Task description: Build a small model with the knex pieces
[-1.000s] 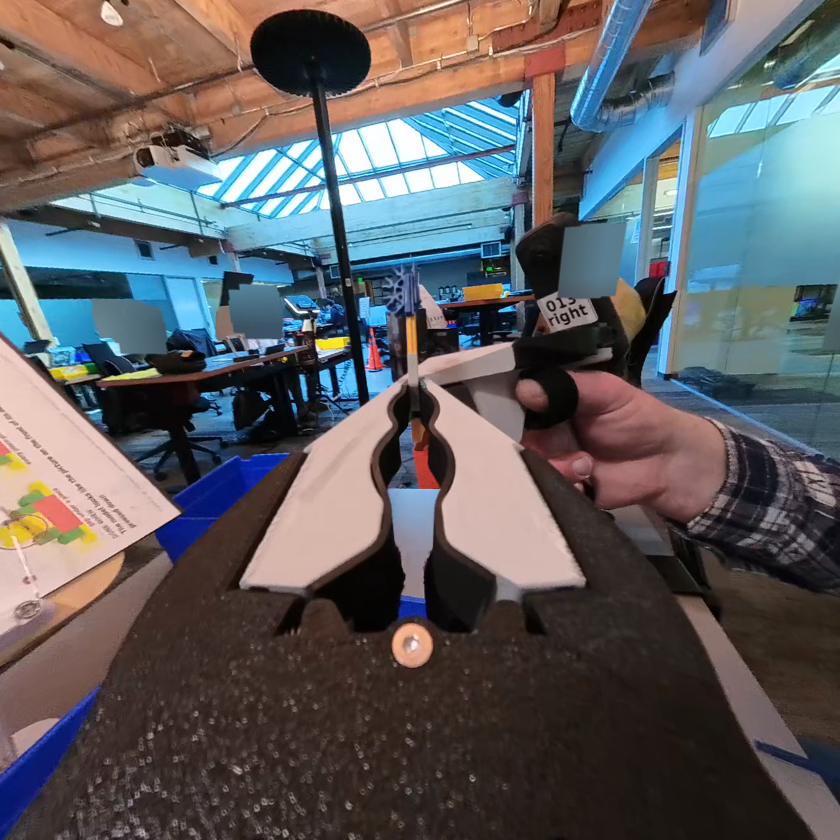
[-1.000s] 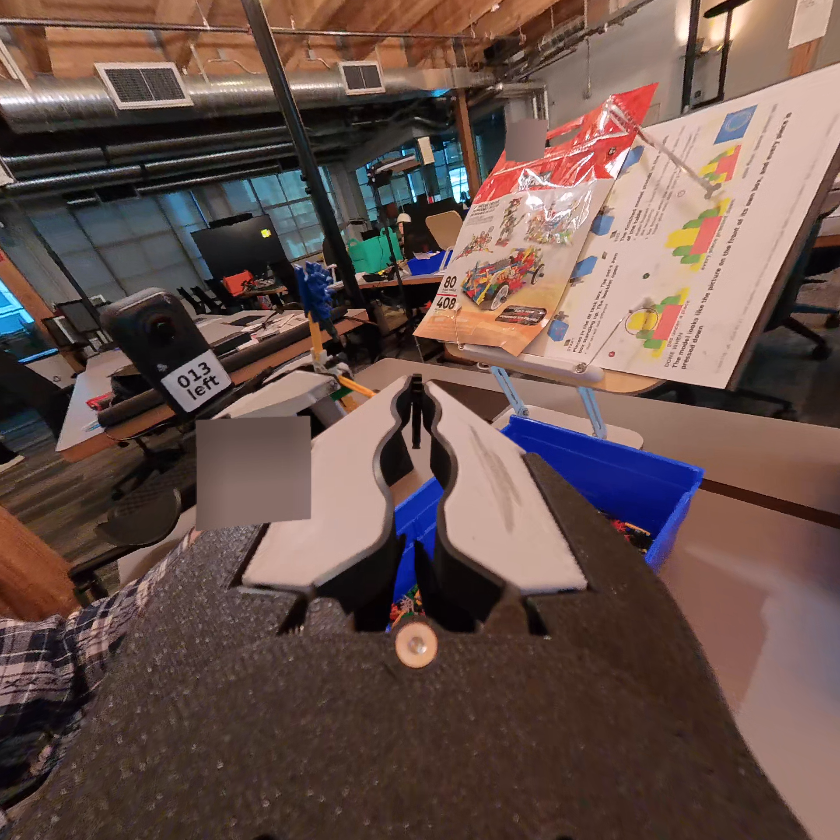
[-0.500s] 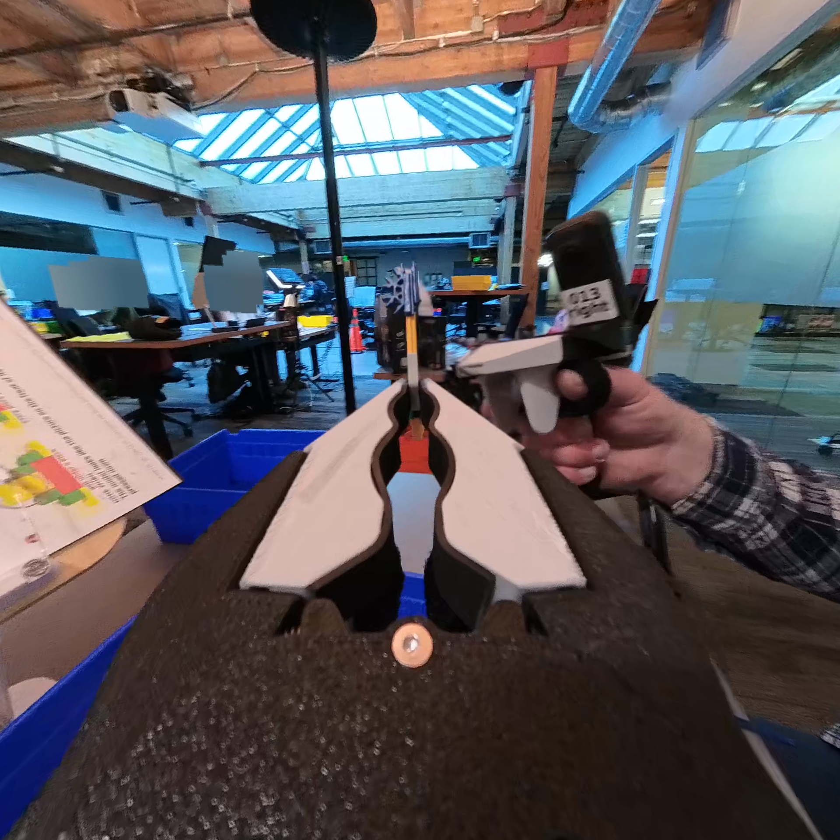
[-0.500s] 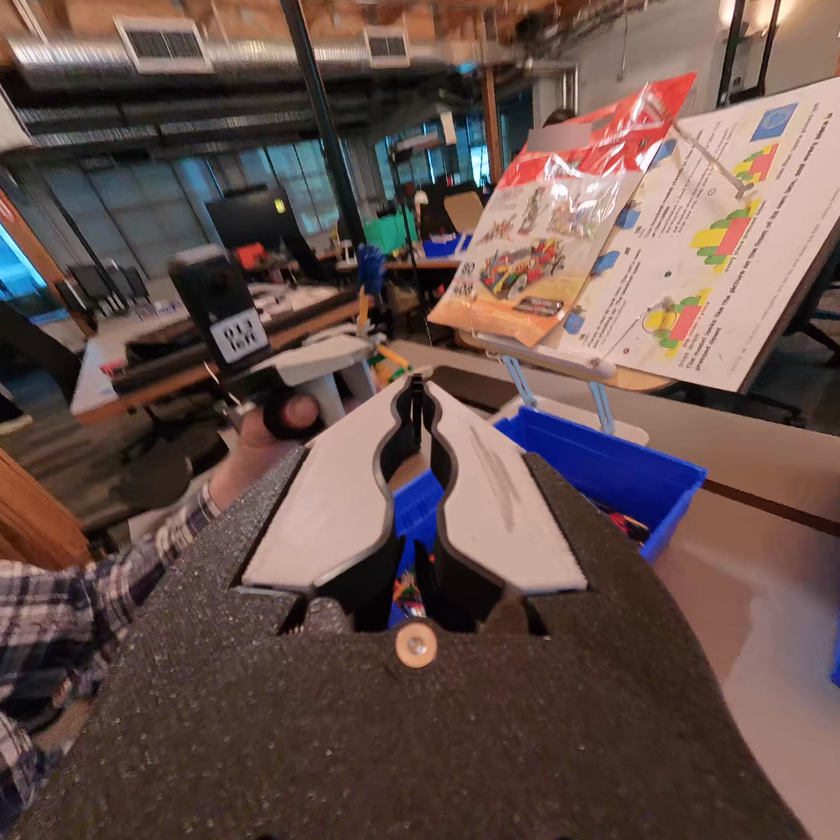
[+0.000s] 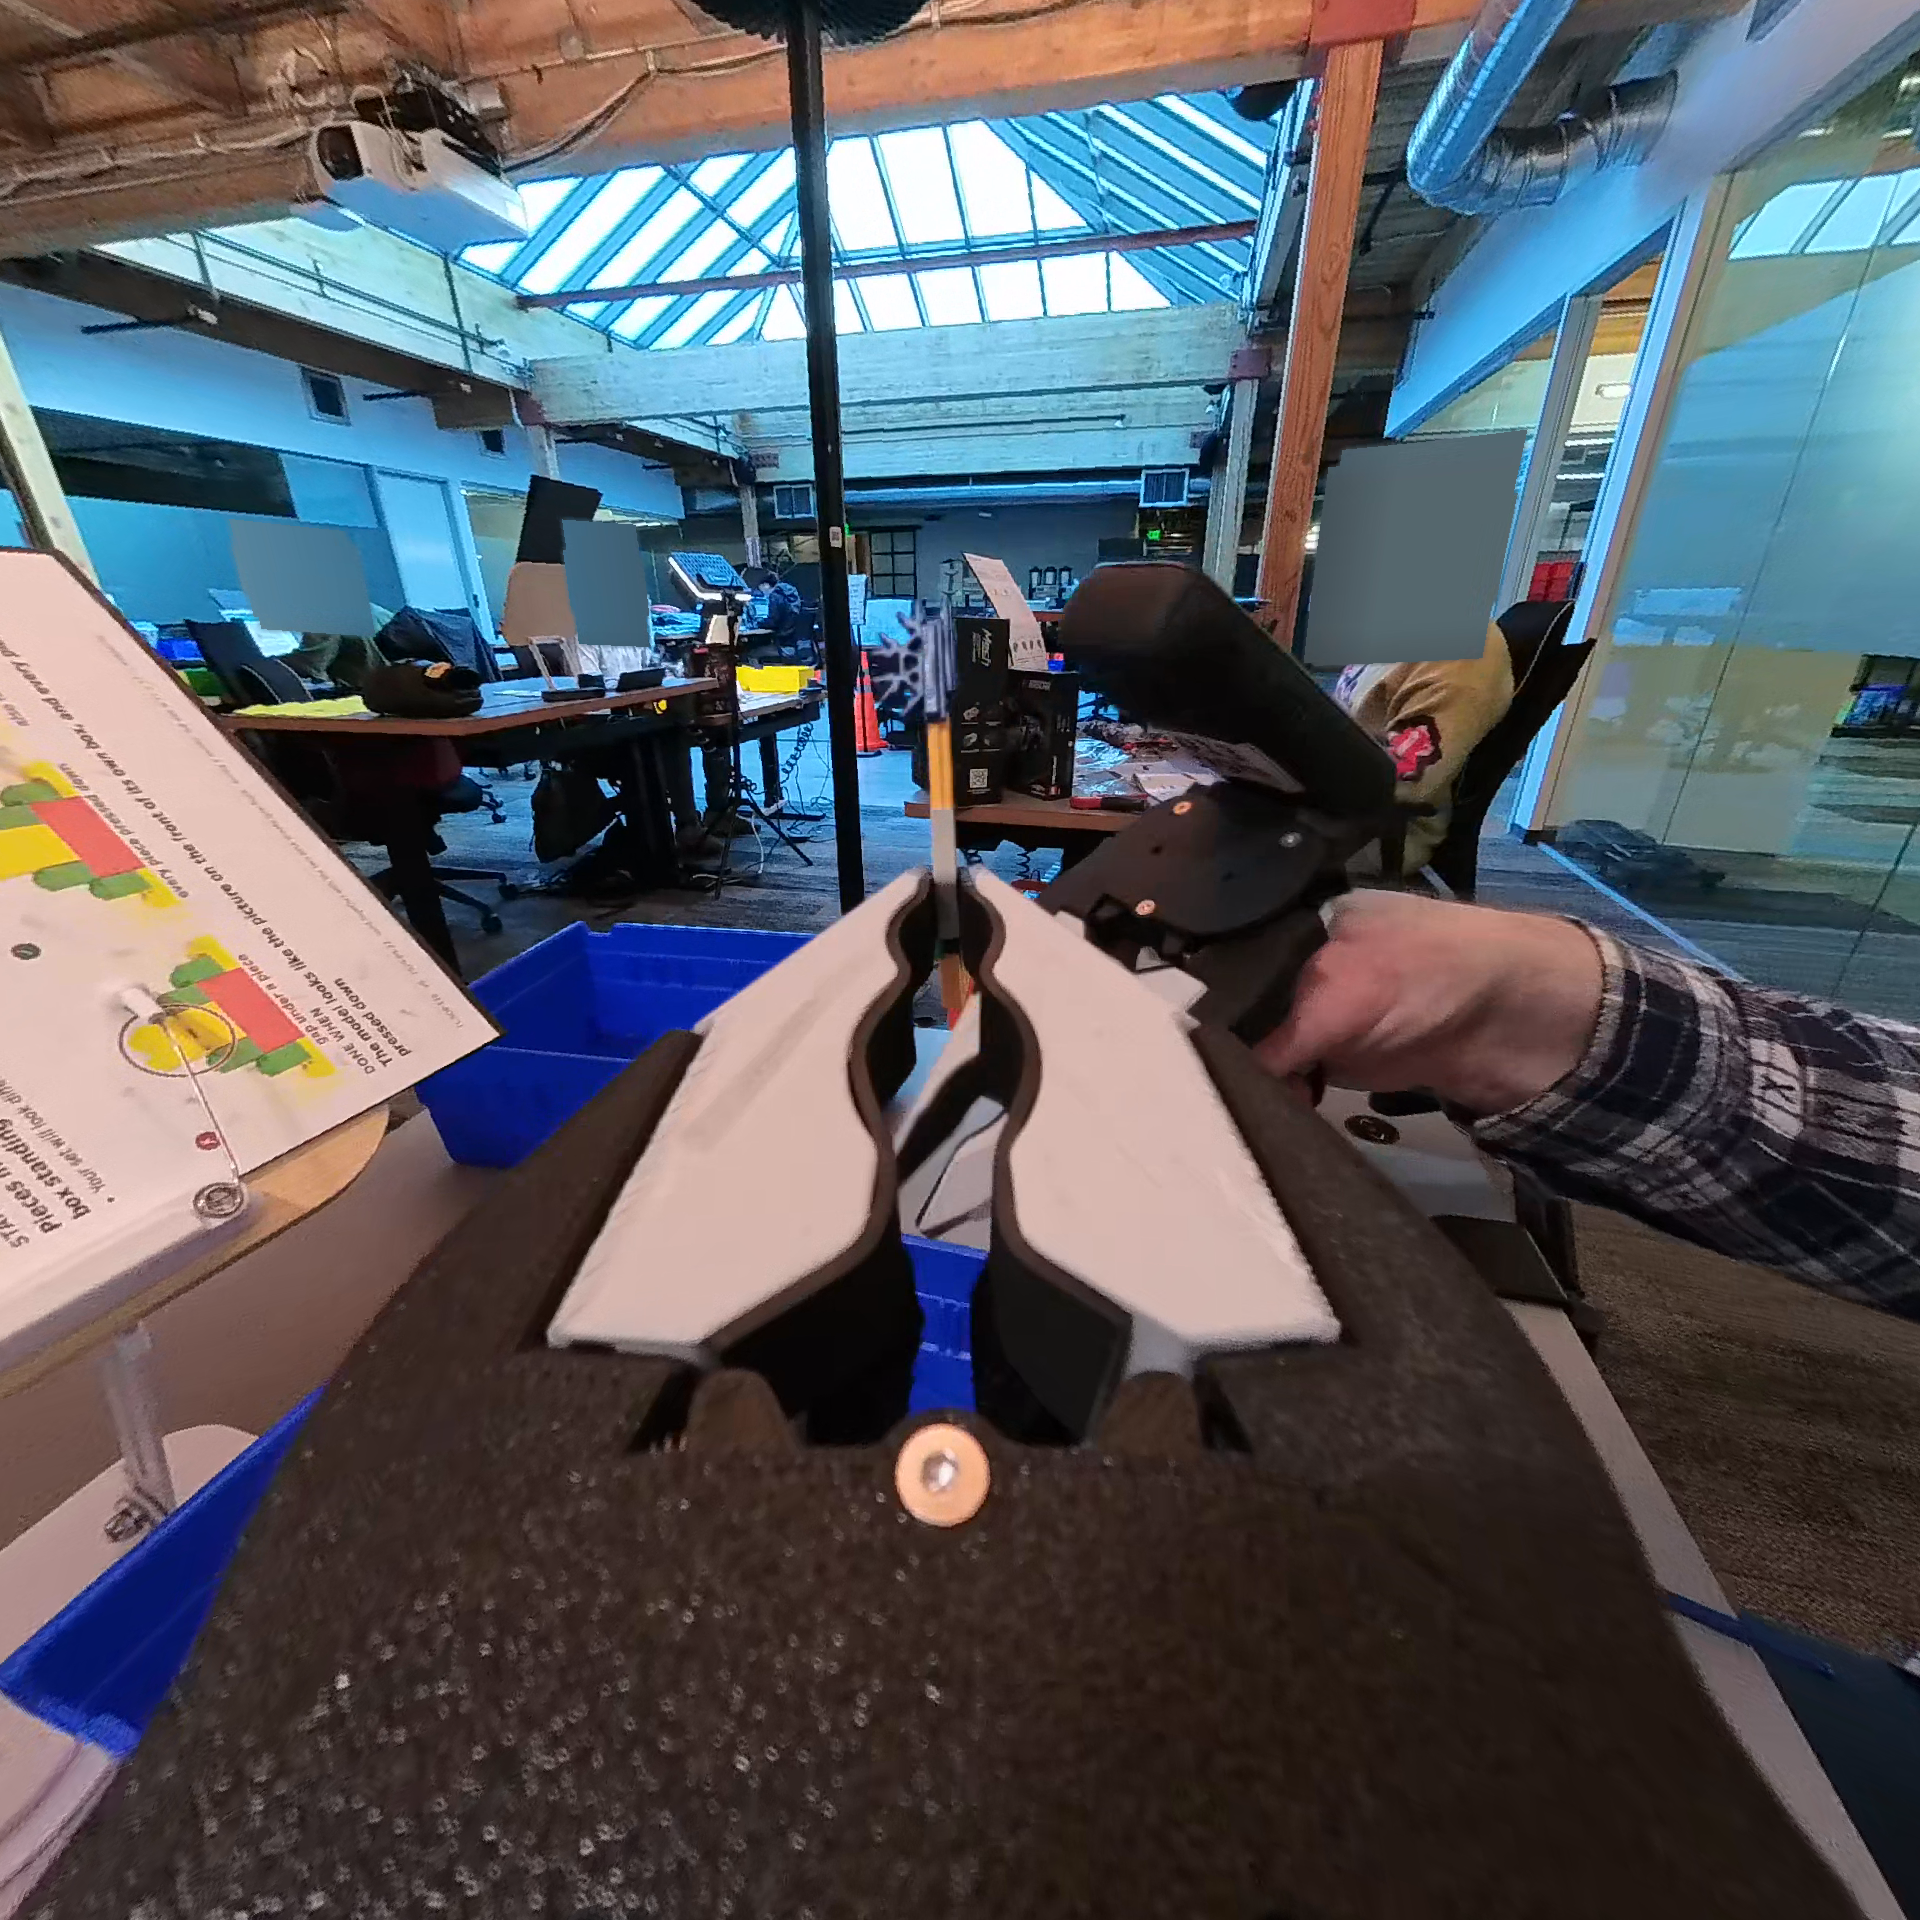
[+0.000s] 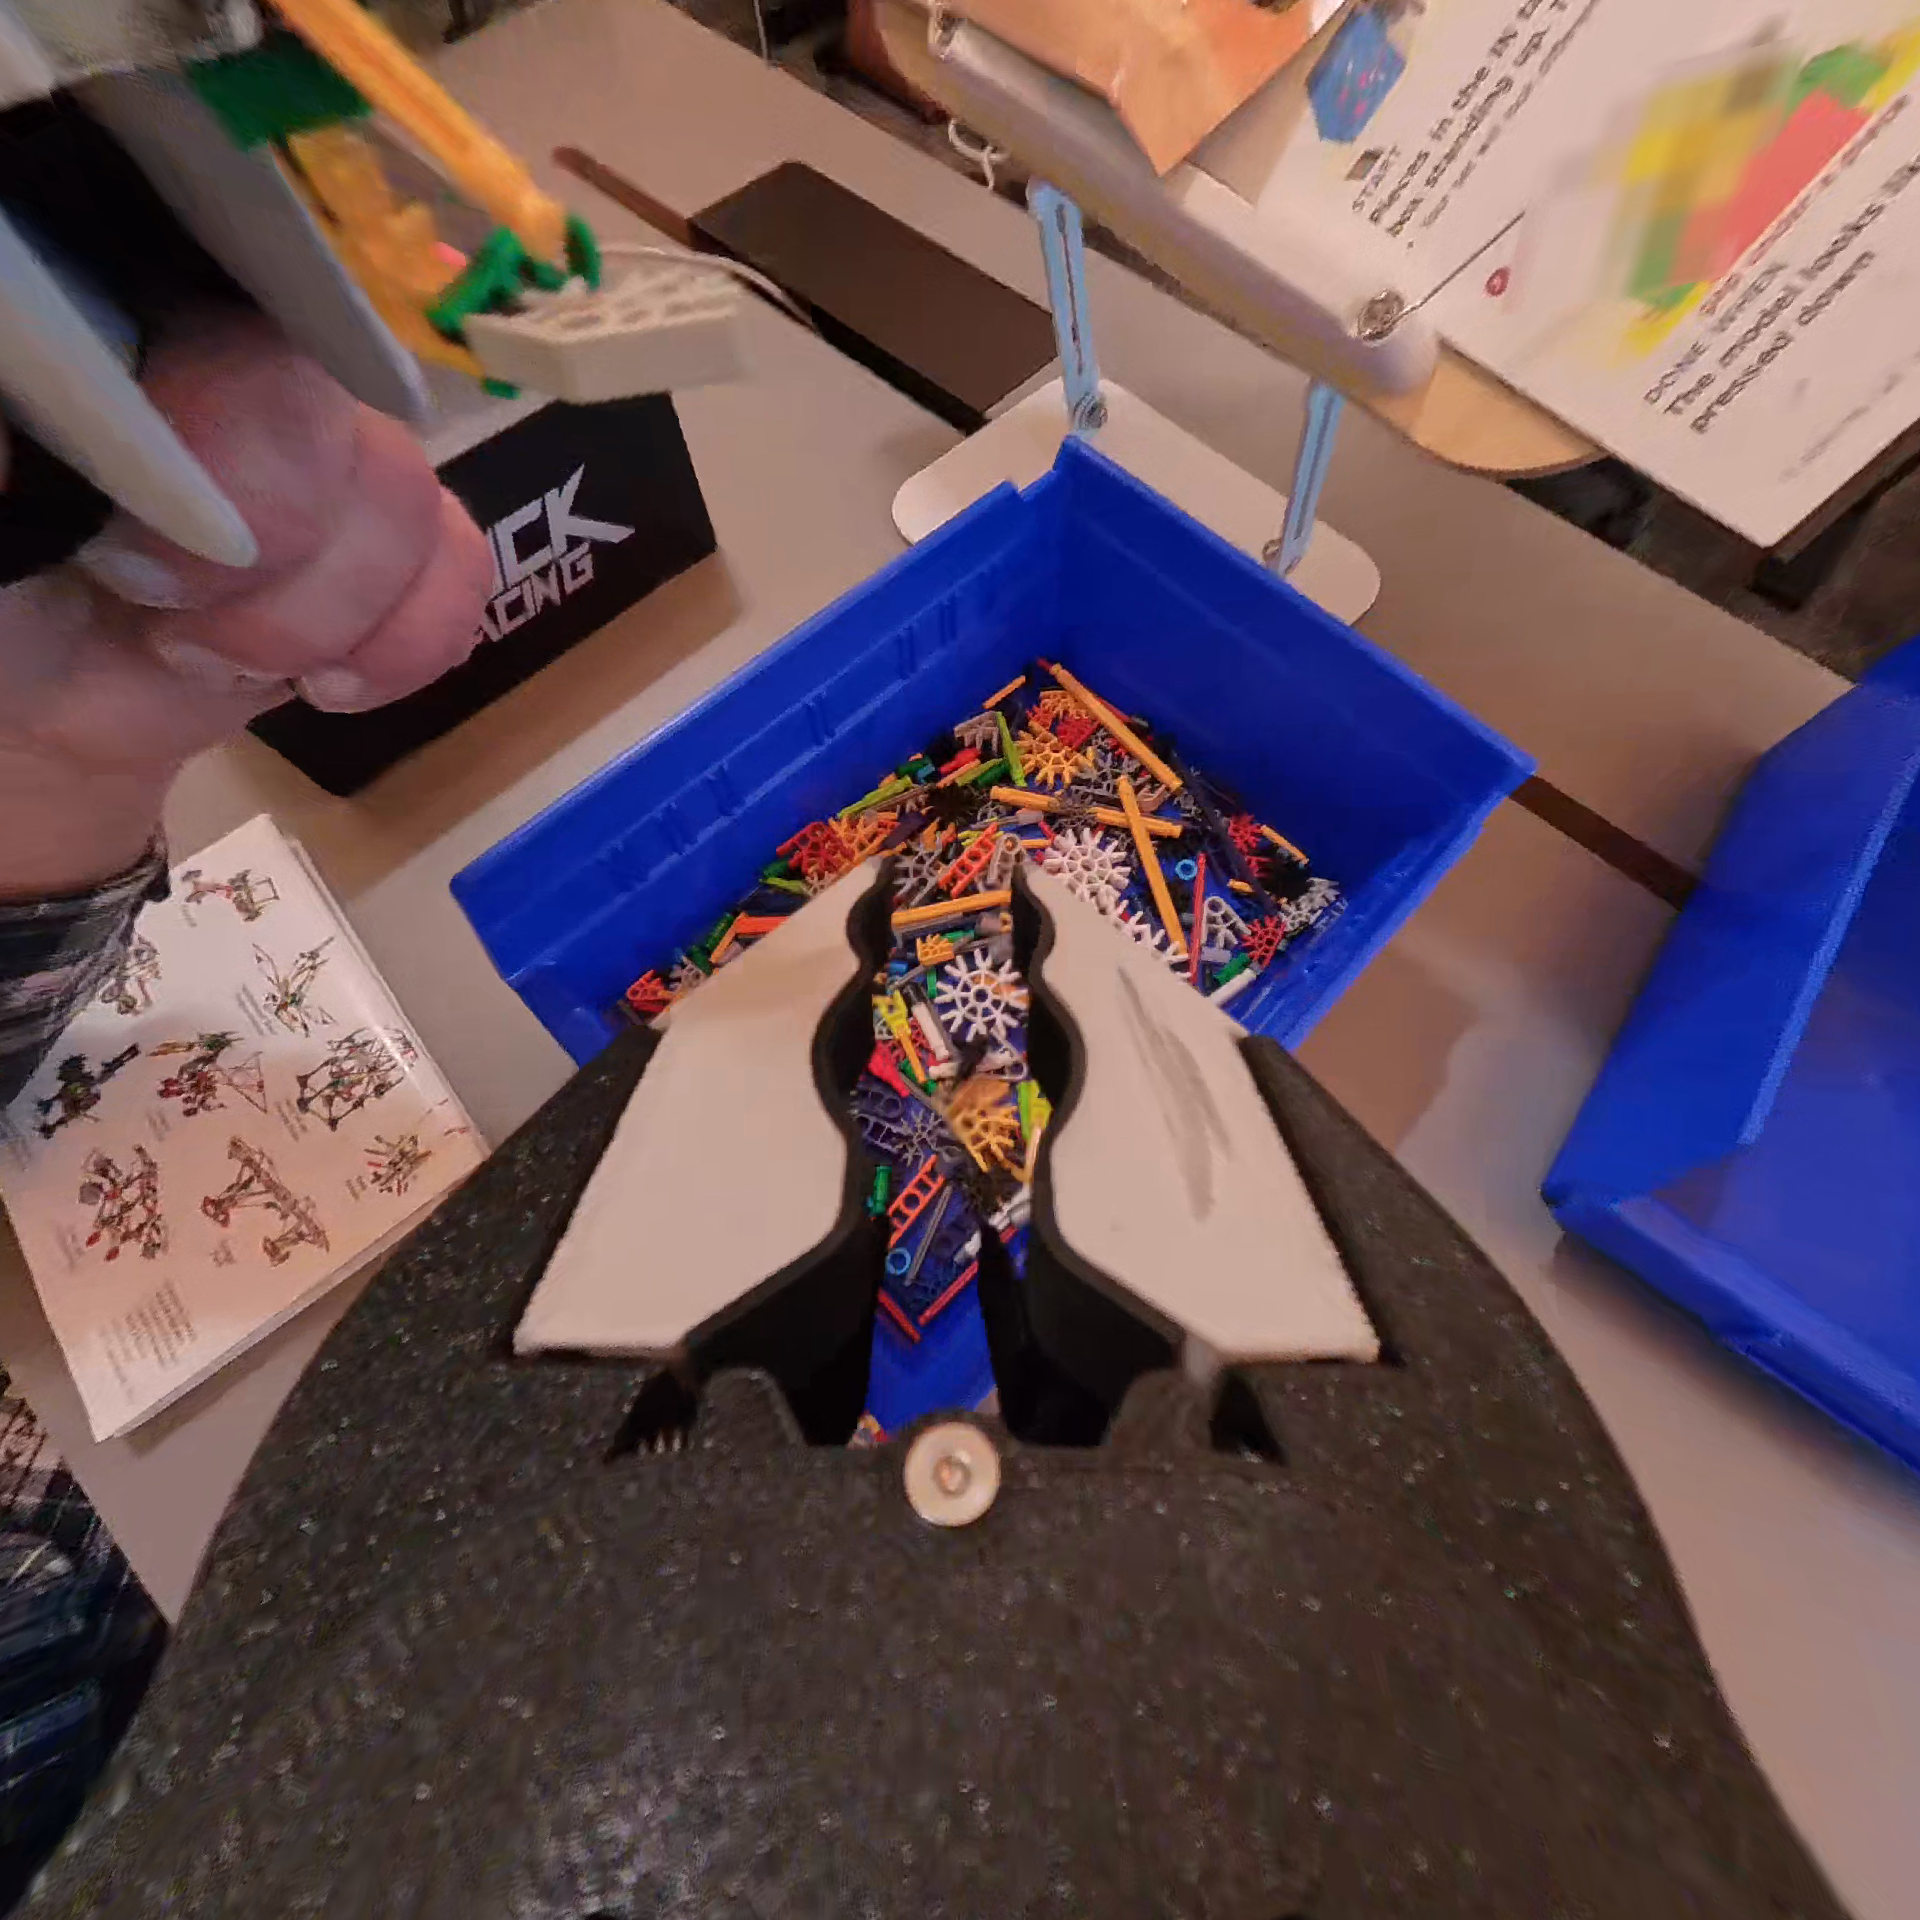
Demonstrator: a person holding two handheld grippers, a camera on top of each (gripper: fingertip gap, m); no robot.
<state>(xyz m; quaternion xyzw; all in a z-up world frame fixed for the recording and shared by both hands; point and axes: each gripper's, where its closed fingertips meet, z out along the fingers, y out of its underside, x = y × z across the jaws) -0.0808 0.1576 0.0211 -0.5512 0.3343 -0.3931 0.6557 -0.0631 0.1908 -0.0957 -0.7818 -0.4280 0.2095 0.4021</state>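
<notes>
left gripper (image 5: 943,894) has its fingers pinched tight on a thin yellow rod (image 5: 940,795) standing upright, a dark snowflake connector (image 5: 912,665) on top; held up clear of the table, probably so the small build stays steady. seen from the right wrist view, the same build (image 6: 457,239) shows yellow rods, green clips and a whitish block hanging off it, blurred. right gripper (image 6: 951,894) has its fingers spread, empty, pointed down over the blue bin (image 6: 748,790) full of mixed rods and connectors, none touched. instruction sheet (image 6: 197,1101) lies flat at left, black box (image 6: 520,582) behind it. tilted instruction board (image 5: 156,935) on a stand beside the bin, cut off. second blue bin (image 6: 1766,1091) cropped at right, contents unseen. lower part of the rod is hidden between the left fingers.
</notes>
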